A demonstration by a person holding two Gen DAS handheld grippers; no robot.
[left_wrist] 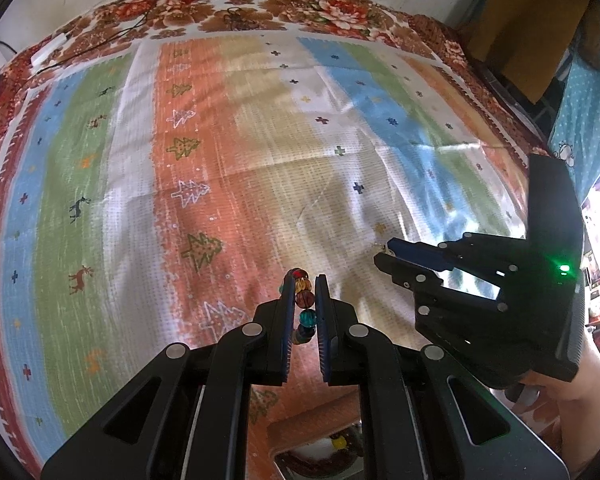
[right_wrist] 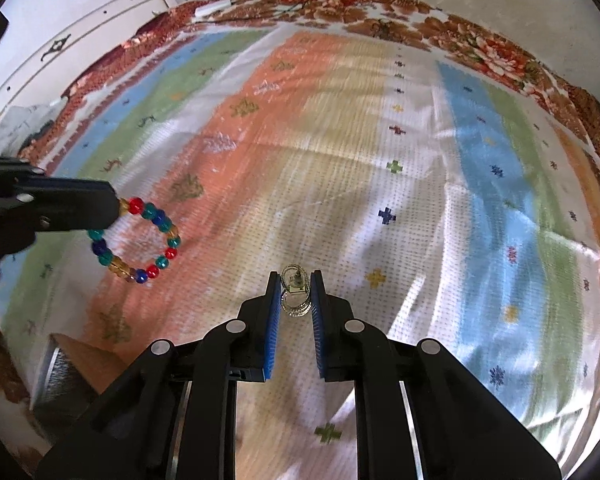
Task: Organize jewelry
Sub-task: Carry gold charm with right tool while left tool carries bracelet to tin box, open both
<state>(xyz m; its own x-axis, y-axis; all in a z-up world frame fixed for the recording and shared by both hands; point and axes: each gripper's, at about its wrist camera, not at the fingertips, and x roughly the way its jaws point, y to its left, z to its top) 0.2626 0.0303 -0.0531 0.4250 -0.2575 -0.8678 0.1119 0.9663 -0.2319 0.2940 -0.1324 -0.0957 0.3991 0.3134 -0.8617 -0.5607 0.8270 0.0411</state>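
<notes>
My left gripper: clamped on beaded bracelet, frame left. My right gripper: clamped on gold earring, lower centre.

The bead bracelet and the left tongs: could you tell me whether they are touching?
Touching. The left wrist view shows the bead bracelet pinched between the pads of the left tongs; the right wrist view shows its loop hanging from them.

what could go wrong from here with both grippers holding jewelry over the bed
1. The right gripper pinches a small gold earring only near its fingertips; it may slip out and be hard to spot on the patterned cloth.
2. The left gripper grips the bead bracelet by a few beads; the hanging loop may swing or snag the other gripper nearby.
</notes>
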